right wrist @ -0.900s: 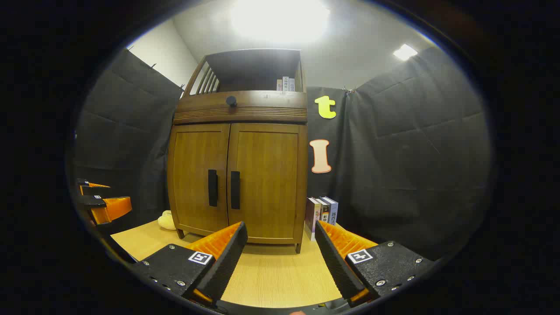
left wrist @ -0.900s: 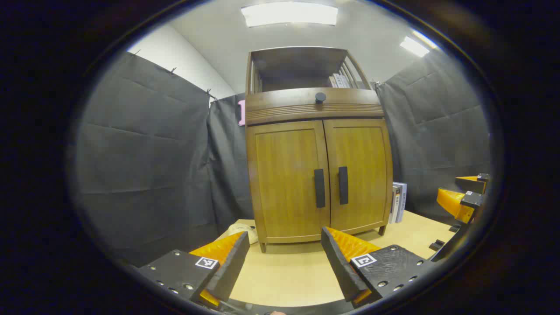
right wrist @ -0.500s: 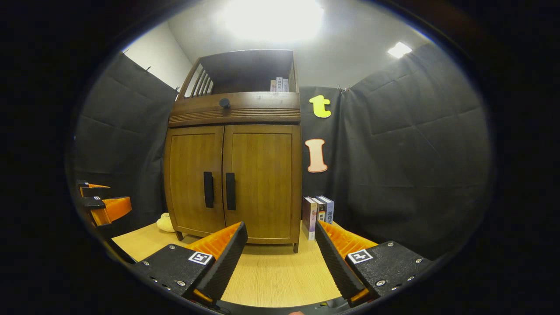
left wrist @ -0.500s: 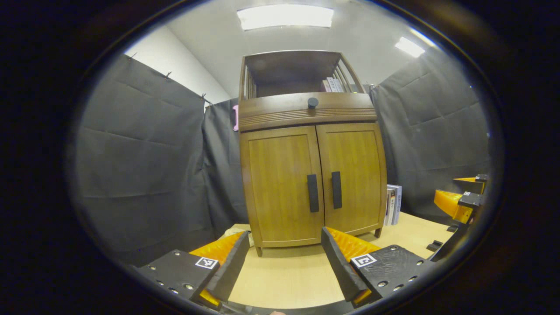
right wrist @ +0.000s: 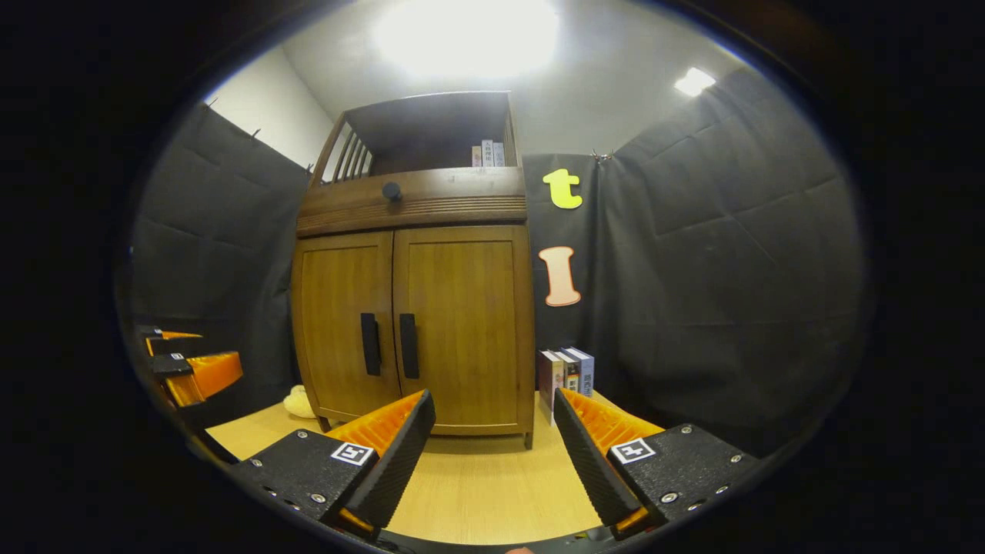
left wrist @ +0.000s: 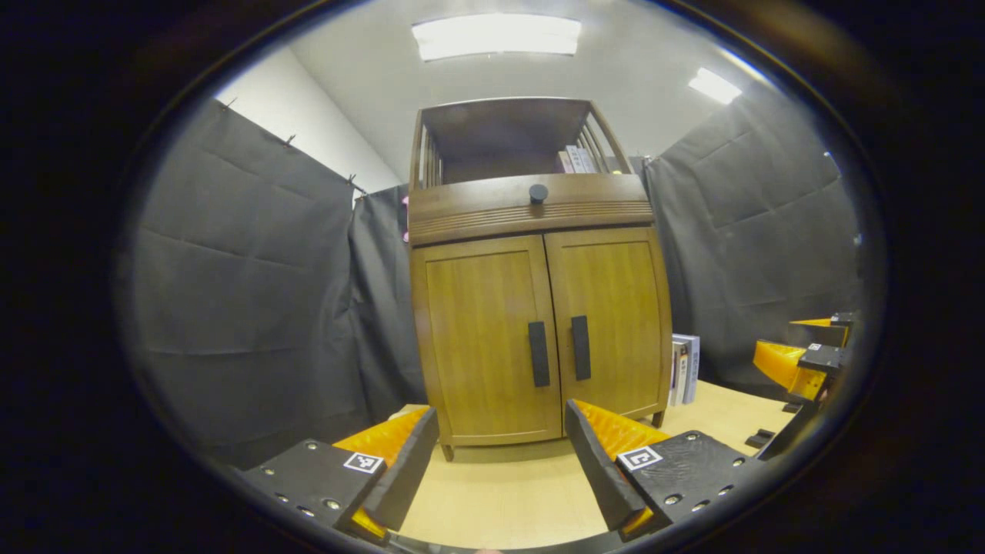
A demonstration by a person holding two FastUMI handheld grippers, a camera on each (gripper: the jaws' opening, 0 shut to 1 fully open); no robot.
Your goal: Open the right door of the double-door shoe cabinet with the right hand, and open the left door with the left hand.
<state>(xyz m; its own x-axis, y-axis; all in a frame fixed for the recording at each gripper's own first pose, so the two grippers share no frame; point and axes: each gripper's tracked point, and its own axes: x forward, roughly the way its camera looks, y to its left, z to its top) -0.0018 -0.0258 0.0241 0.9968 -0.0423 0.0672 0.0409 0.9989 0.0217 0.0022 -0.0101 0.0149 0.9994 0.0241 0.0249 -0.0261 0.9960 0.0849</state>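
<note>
Left claw (left wrist: 496,462) open, jaws spread wide, nothing between them, hovering over the tabletop (left wrist: 500,500). Shoe cabinet (left wrist: 531,269) straight ahead of it, well apart, standing on the tabletop. Both doors closed: left door (left wrist: 481,331) and right door (left wrist: 616,315) flush, dark vertical handles side by side at the centre seam, left handle (left wrist: 539,354), right handle (left wrist: 581,348). Round knob (left wrist: 539,192) on the band above the doors, open shelf on top with a few books.

Right claw (right wrist: 492,454) also open, empty, over the tabletop, cabinet ahead and slightly left of its line, well apart. From here the right door (right wrist: 462,323) and its handle (right wrist: 409,345) are the nearer pair. Upright books (right wrist: 565,373) just beside the cabinet's right side, close ahead of the right finger. Pale soft object (right wrist: 296,402) at the cabinet's left foot.

Each claw visible off to the side in the other's view
</note>
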